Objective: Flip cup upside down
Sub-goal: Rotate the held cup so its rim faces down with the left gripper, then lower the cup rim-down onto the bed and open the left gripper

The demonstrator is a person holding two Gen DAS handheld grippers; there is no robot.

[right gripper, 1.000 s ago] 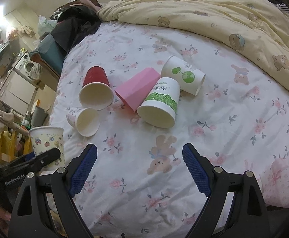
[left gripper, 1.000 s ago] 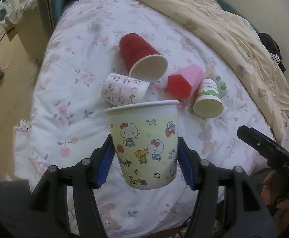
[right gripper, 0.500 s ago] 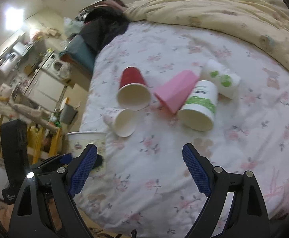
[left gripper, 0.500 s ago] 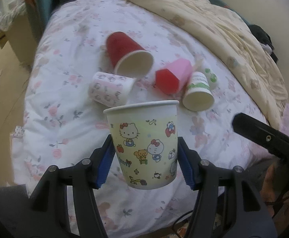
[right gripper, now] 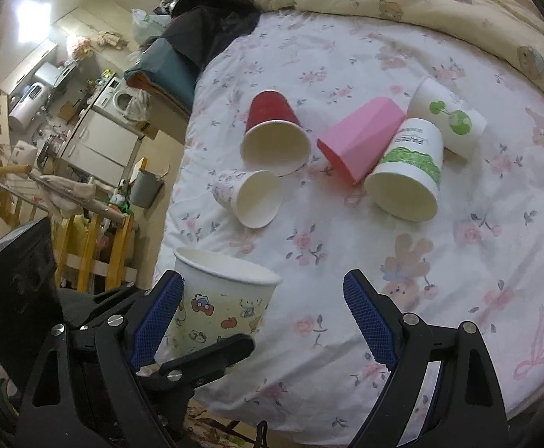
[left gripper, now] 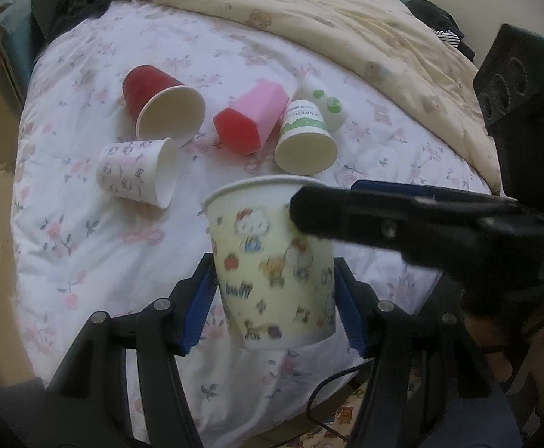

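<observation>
Held upright above the near edge of the bed point(left gripper: 96, 246): a yellow cartoon-print paper cup point(left gripper: 272, 265), mouth up, long axis near vertical with a slight tilt, base toward the camera. Clamped low on its wall between the blue pads of the left tool point(left gripper: 274, 310), one pad on each side. Reaching in from the right in the left wrist view, the right tool point(right gripper: 260, 321), spread wide, one dark finger crossing in front of the cup's upper wall just under the rim, the other behind it. In the right wrist view, the same cup point(right gripper: 221, 306) just inside the left blue pad, touching or nearly so; the right pad well apart from it.

Scattered beyond on the floral sheet, all lying on their sides: a red cup point(left gripper: 161, 100) with its white mouth toward the camera; a small pink-patterned cup point(left gripper: 135, 171) just beside it; a pink faceted cup point(left gripper: 251, 115) in the middle; a green-and-white cup point(left gripper: 305, 136) touching the pink one; another white cup with green dots point(right gripper: 447, 119) behind that. Rumpled at the far side, a cream bear-print duvet point(left gripper: 346, 26).
</observation>
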